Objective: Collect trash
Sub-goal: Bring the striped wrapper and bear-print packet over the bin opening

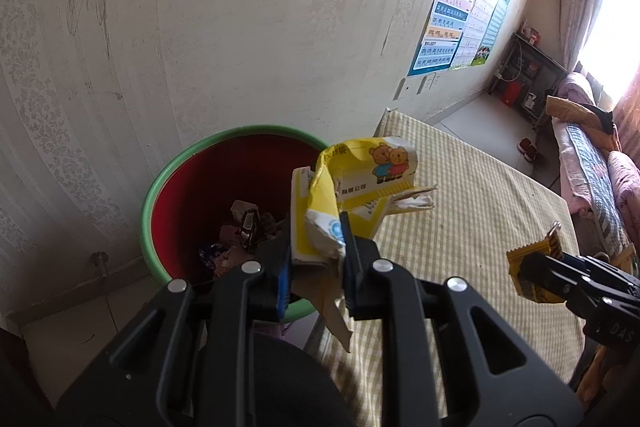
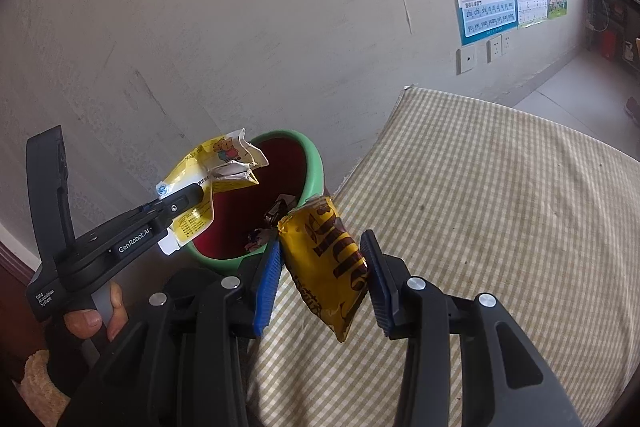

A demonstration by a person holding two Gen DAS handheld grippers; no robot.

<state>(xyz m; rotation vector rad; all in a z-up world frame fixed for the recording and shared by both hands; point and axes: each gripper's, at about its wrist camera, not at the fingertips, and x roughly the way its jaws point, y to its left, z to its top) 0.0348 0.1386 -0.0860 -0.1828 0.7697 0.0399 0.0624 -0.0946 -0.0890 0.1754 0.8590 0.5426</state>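
Note:
My left gripper [image 1: 314, 267] is shut on a crumpled yellow and white wrapper [image 1: 352, 195] with cartoon bears, held over the near rim of a red bin with a green rim [image 1: 160, 195]. The bin [image 2: 314, 163] holds several scraps of trash [image 1: 244, 239]. In the right wrist view the left gripper [image 2: 188, 201] and its wrapper [image 2: 216, 167] hang above the bin's left edge. My right gripper [image 2: 322, 283] is shut on a yellow snack packet with brown lettering [image 2: 328, 263], held above the table edge beside the bin. The right gripper and packet [image 1: 532, 275] also show in the left wrist view.
A table with a yellow checked cloth [image 2: 500, 227] lies right of the bin. A papered wall [image 1: 200, 27] with posters [image 1: 460, 23] stands behind. A bed [image 1: 592, 163] and a shelf [image 1: 528, 83] are at the far right.

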